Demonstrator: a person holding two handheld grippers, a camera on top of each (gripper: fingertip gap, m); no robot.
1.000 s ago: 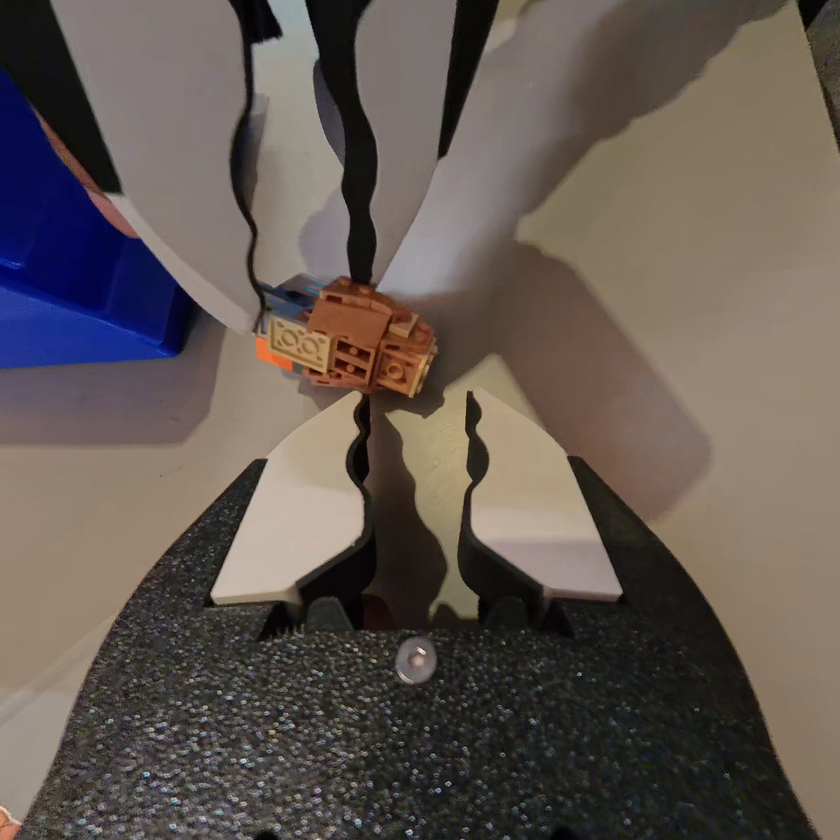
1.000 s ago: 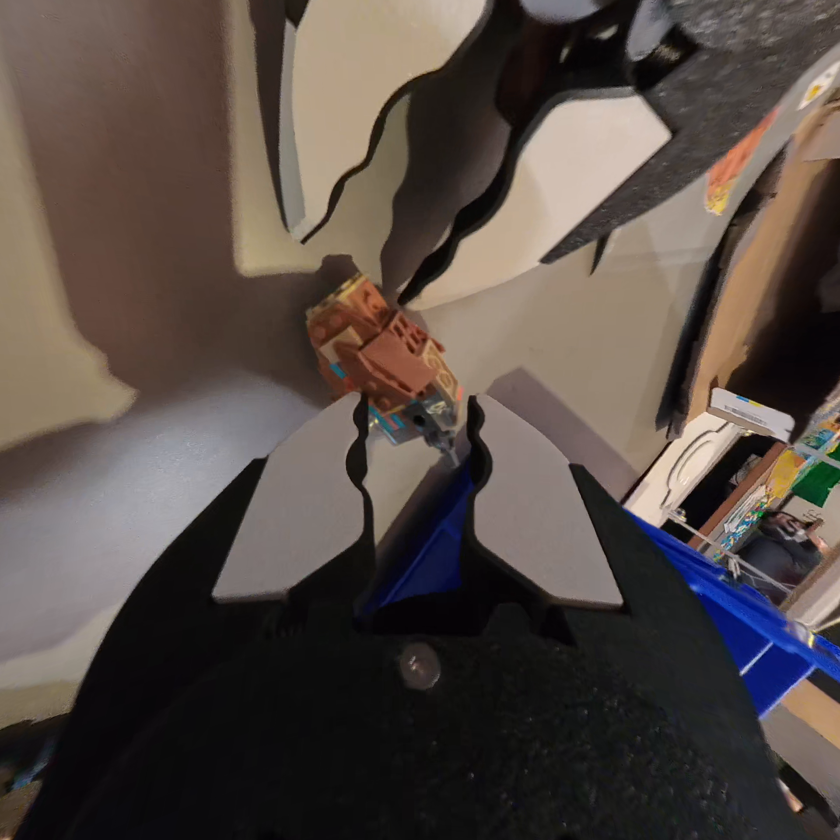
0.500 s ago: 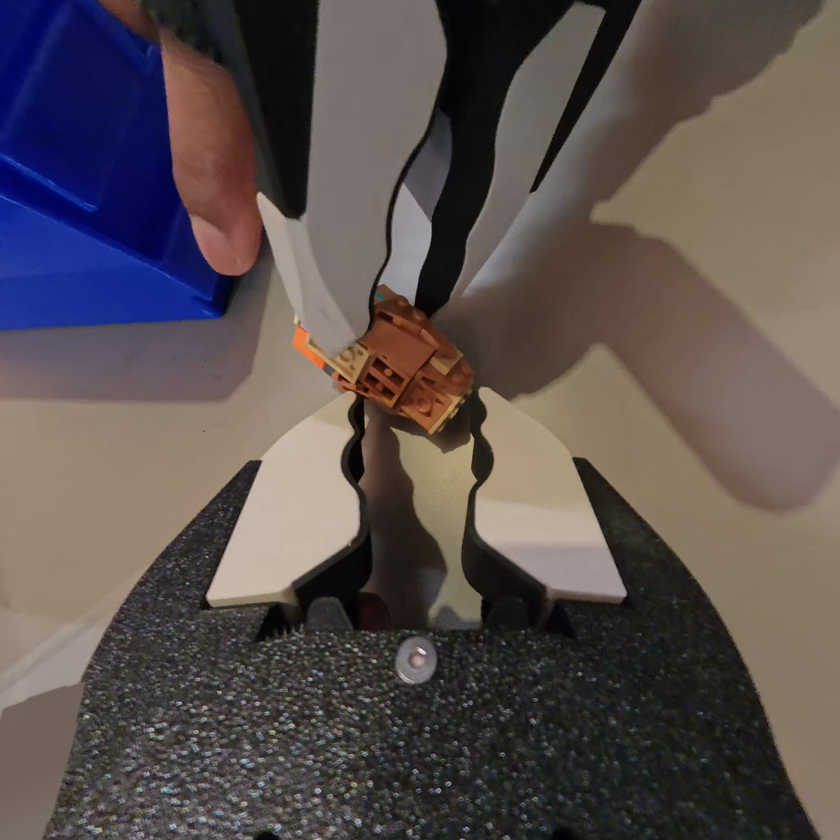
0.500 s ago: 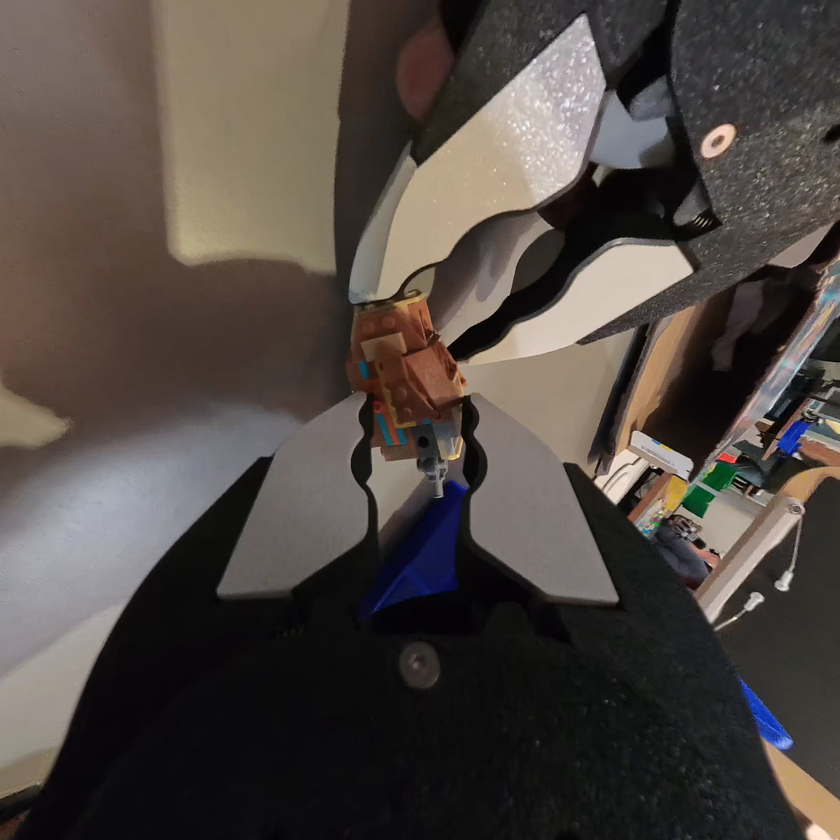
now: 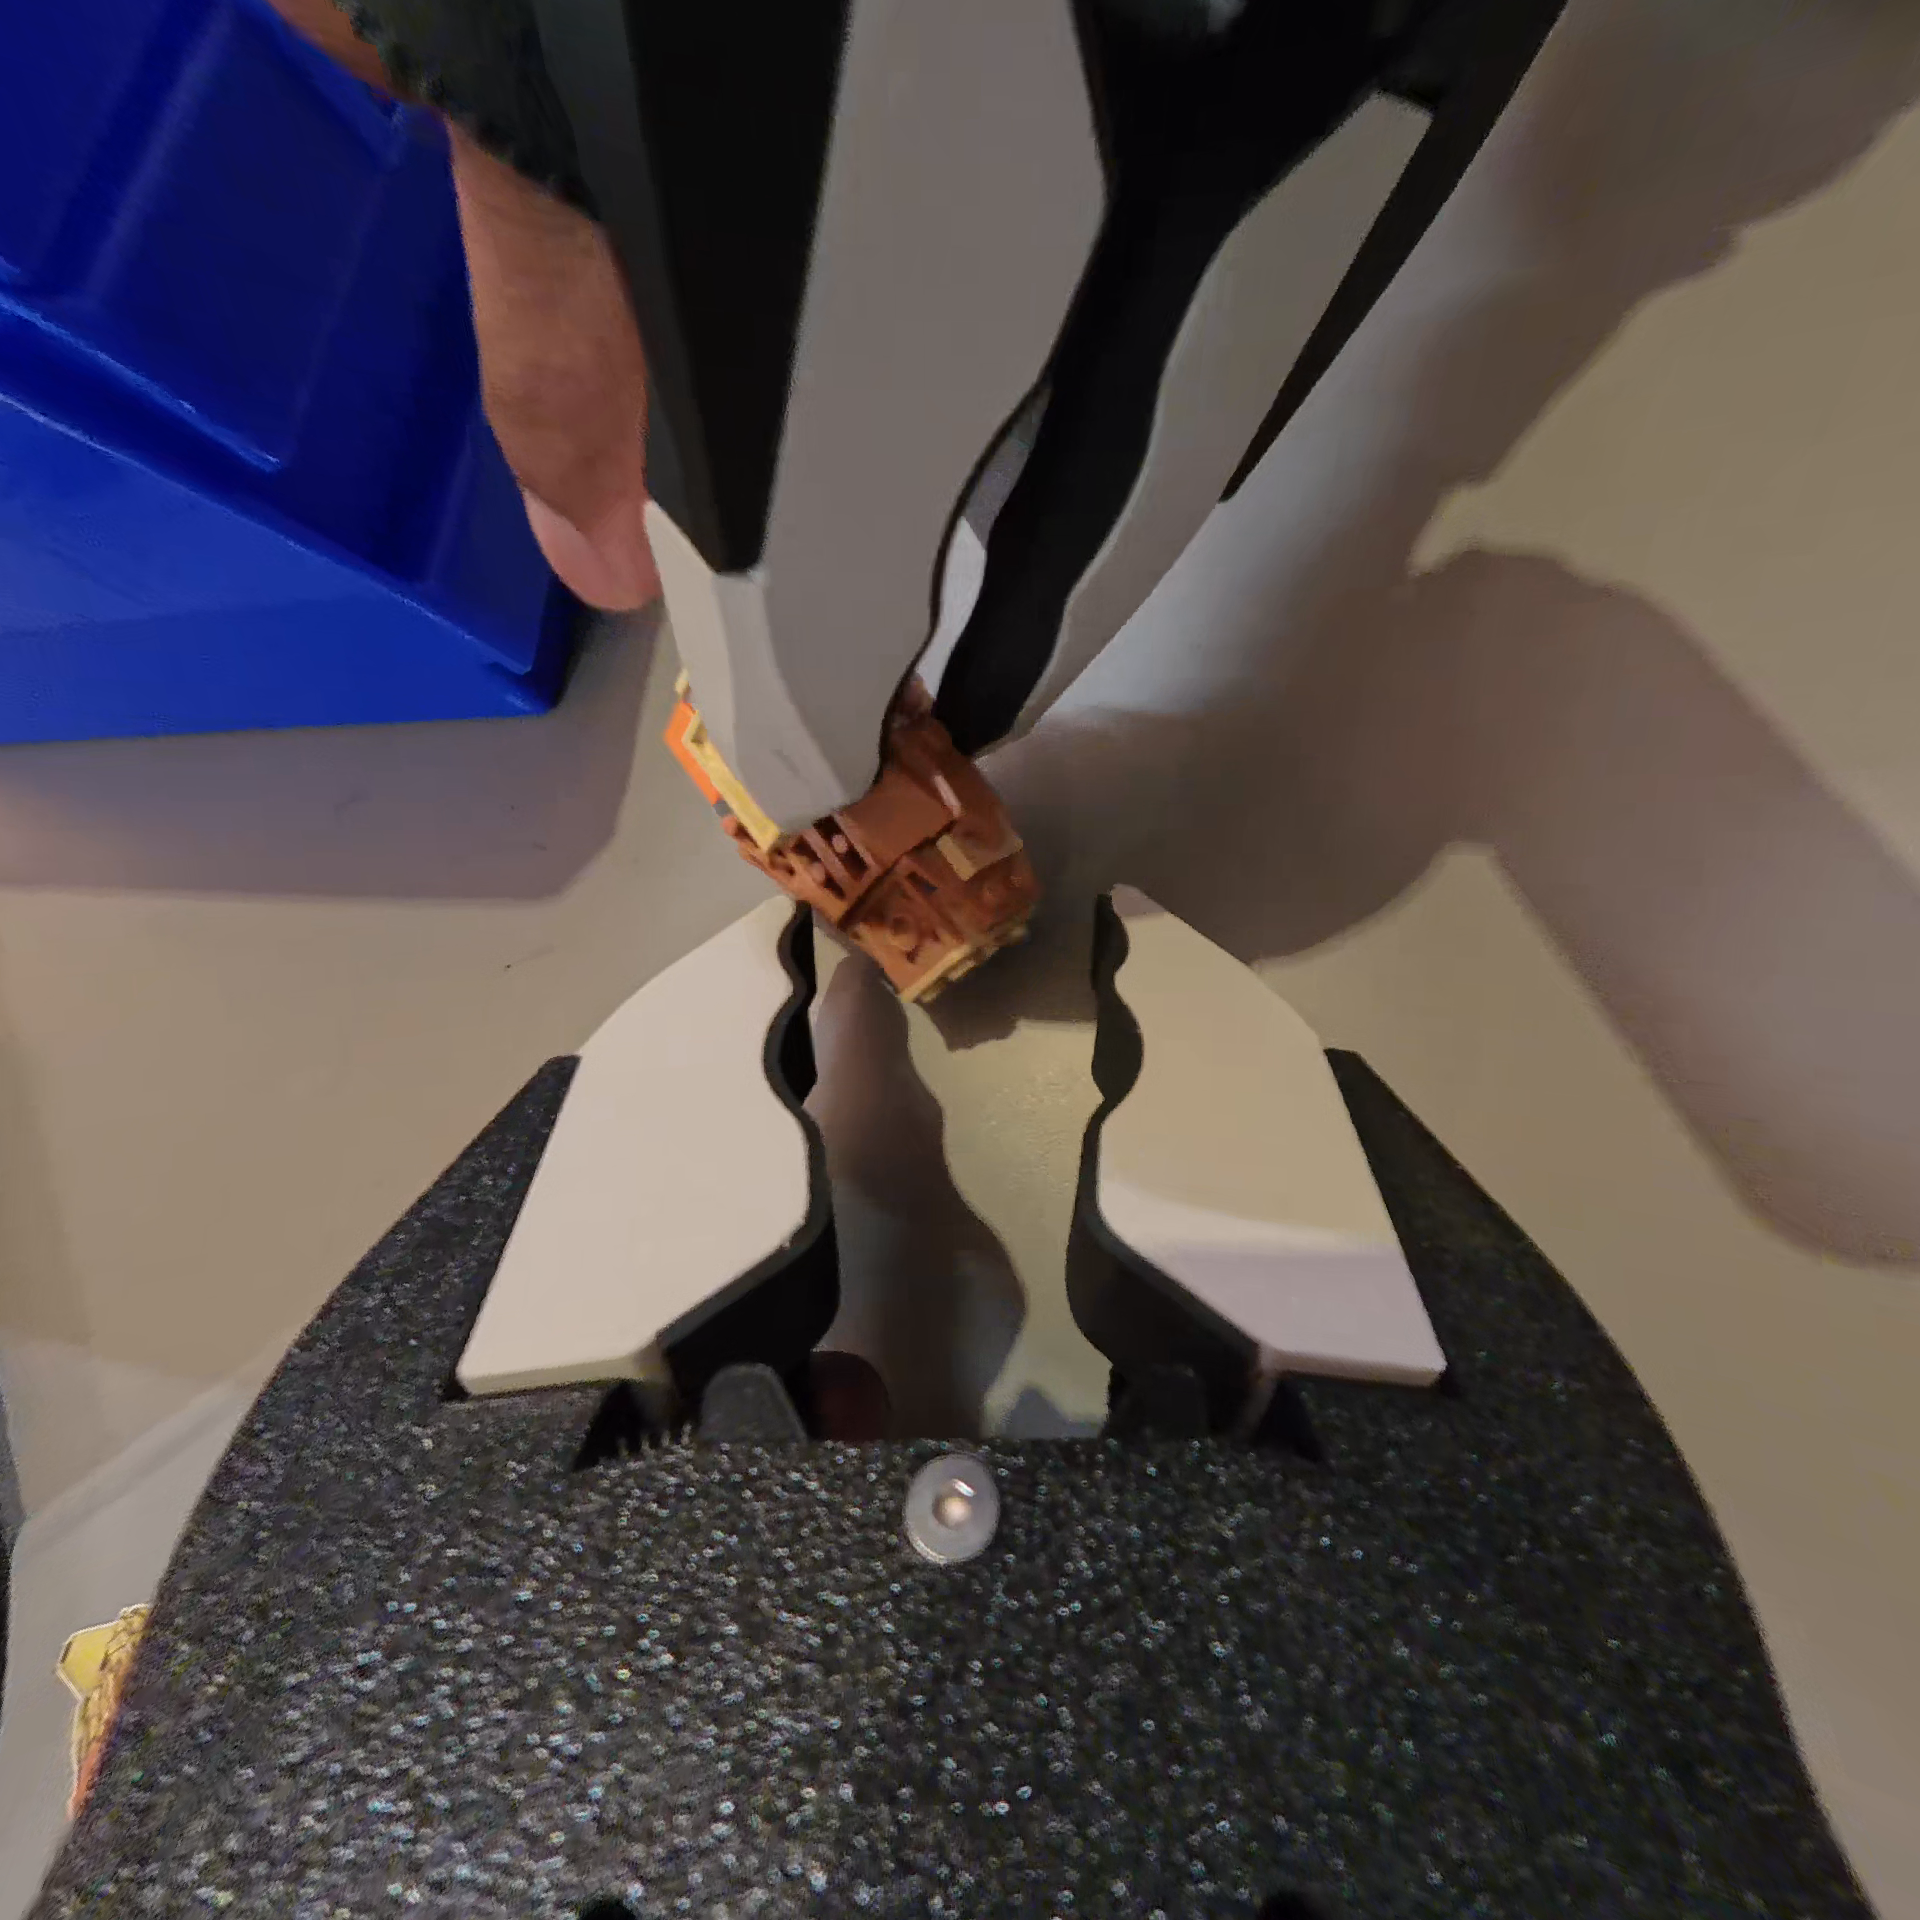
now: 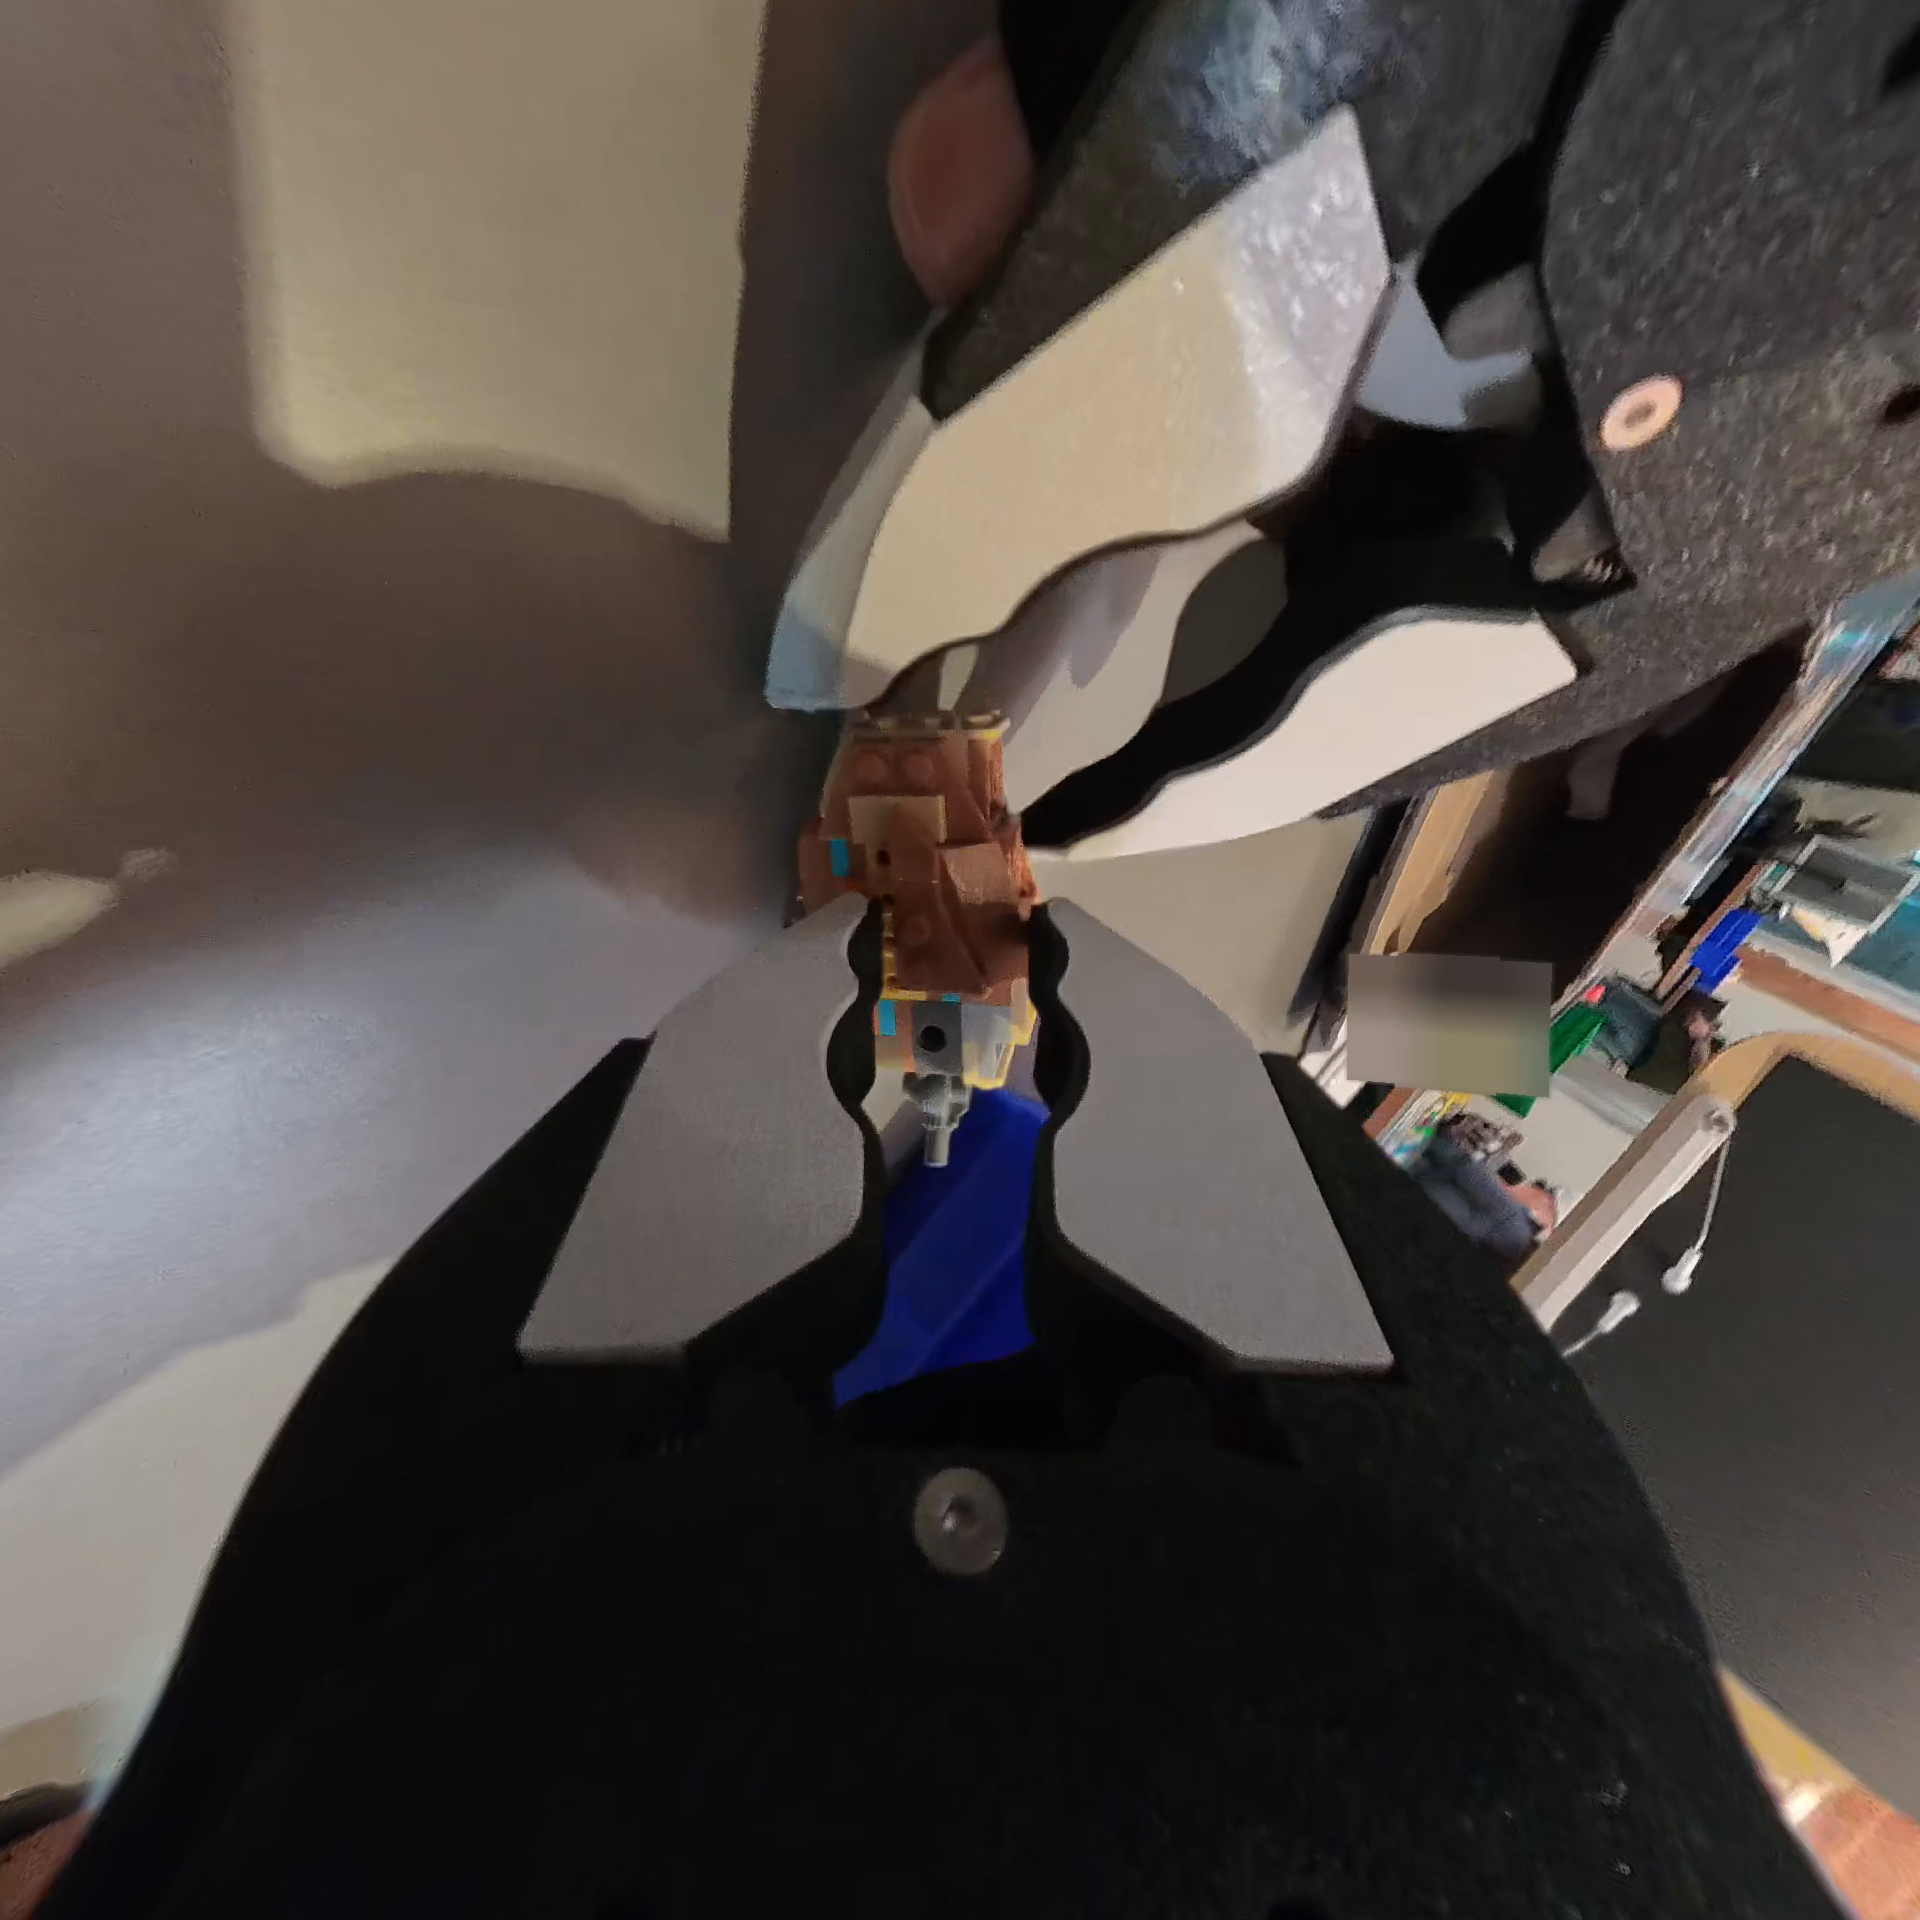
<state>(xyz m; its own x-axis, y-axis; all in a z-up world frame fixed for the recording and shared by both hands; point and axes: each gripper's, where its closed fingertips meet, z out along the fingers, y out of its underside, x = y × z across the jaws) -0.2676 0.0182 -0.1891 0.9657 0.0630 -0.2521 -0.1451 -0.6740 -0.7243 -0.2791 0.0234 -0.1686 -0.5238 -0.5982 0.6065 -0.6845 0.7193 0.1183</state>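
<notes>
Now the right tool (image 6: pixel 956 914) clenches the brown brick model (image 6: pixel 925 894) deeper between its fingers than a second ago.
Meanwhile the left tool (image 5: pixel 951 904), released and gaping, has closed in until the model's tan end sits at its fingertips, above the table (image 5: pixel 260 1039); the blue bin (image 5: pixel 208 468) beside shows only its outside.

Blue plastic bin (image 5: pixel 208 468) on the pale bench (image 5: pixel 260 1039), far left in your left wrist view, with shadow along its near side. In your right wrist view, past the bench edge: cluttered shelves (image 6: pixel 1787 904), blurred; a light wooden frame (image 6: pixel 1621 1174); white cords (image 6: pixel 1685 1265) dangling from it.
</notes>
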